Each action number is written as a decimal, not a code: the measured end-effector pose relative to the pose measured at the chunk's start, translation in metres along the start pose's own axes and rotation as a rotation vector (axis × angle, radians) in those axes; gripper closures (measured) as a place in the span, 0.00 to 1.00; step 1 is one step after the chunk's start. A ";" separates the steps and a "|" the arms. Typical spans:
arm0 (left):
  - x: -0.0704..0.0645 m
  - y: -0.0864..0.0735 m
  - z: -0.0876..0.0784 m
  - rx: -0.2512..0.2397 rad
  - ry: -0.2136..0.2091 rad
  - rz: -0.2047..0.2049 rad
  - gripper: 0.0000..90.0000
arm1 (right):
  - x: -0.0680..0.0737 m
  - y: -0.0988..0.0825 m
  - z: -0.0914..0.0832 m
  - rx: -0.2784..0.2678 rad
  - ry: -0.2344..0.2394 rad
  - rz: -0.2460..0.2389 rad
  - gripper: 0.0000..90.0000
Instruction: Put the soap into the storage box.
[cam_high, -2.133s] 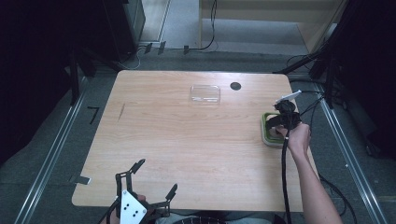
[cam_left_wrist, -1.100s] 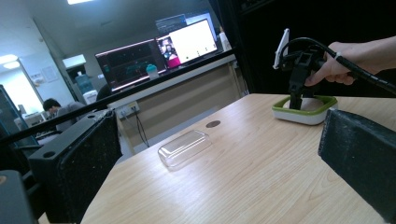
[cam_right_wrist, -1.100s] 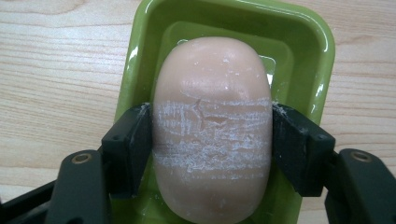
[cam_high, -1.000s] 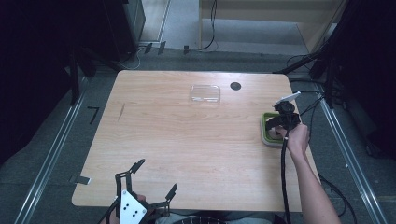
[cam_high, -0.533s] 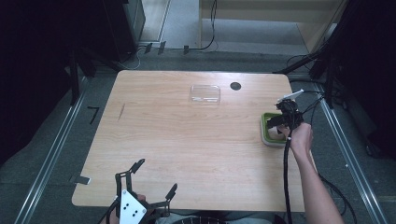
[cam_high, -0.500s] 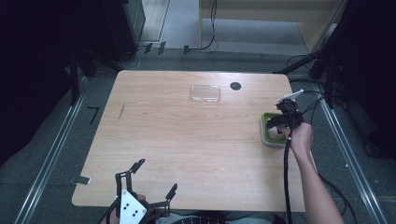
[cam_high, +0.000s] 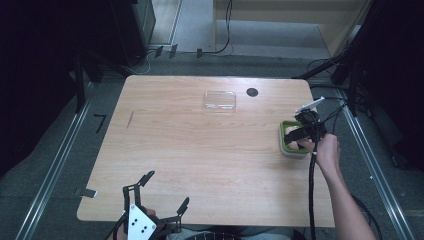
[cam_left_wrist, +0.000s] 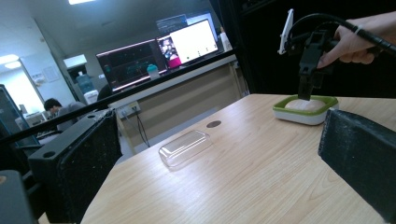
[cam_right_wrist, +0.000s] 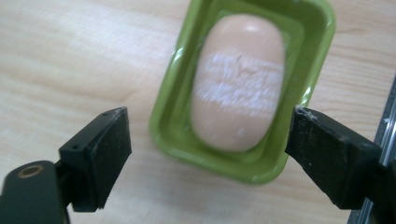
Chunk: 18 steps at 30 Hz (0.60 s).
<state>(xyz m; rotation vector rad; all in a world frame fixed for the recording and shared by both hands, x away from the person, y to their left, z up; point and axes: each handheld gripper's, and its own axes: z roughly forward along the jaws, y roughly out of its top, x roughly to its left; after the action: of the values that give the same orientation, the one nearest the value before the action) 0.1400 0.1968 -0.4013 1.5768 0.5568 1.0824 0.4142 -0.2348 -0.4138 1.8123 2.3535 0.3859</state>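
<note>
A pale pink soap bar (cam_right_wrist: 239, 79) lies in a green soap dish (cam_right_wrist: 252, 170) near the table's right edge. My right gripper (cam_right_wrist: 210, 116) hangs just above it, pointing down. Its jaws have just been opening and now stand wide on either side of the dish, with nothing gripped. The left gripper view has the right gripper (cam_left_wrist: 304, 91) a little above the soap (cam_left_wrist: 306, 104) and the dish (cam_left_wrist: 303, 116). Over the table's front edge, my left gripper (cam_high: 167, 189) rests open and empty.
A clear plastic lid (cam_high: 219, 100) lies at the back middle of the table, with a small black disc (cam_high: 252, 92) to its right. The dish (cam_high: 286, 135) sits close to the table's right edge. A cable trails from the right gripper along the forearm.
The right gripper has lifted a little off the dish and drifted slightly right, leaving the soap in it. The left gripper has stayed put.
</note>
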 end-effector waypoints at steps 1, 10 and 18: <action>0.000 0.000 0.000 0.000 -0.001 0.001 0.00 | 0.002 -0.002 -0.002 0.003 0.004 -0.011 0.15; -0.001 0.000 0.000 0.002 0.000 0.001 0.00 | 0.015 -0.025 -0.017 0.039 0.004 -0.099 0.14; -0.001 0.000 0.001 0.003 0.000 0.001 0.00 | 0.026 -0.048 -0.019 0.069 0.003 -0.182 0.14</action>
<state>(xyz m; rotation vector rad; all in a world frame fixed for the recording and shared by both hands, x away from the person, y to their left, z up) 0.1401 0.1959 -0.4014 1.5797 0.5578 1.0826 0.3574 -0.2233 -0.4085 1.6067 2.5370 0.2872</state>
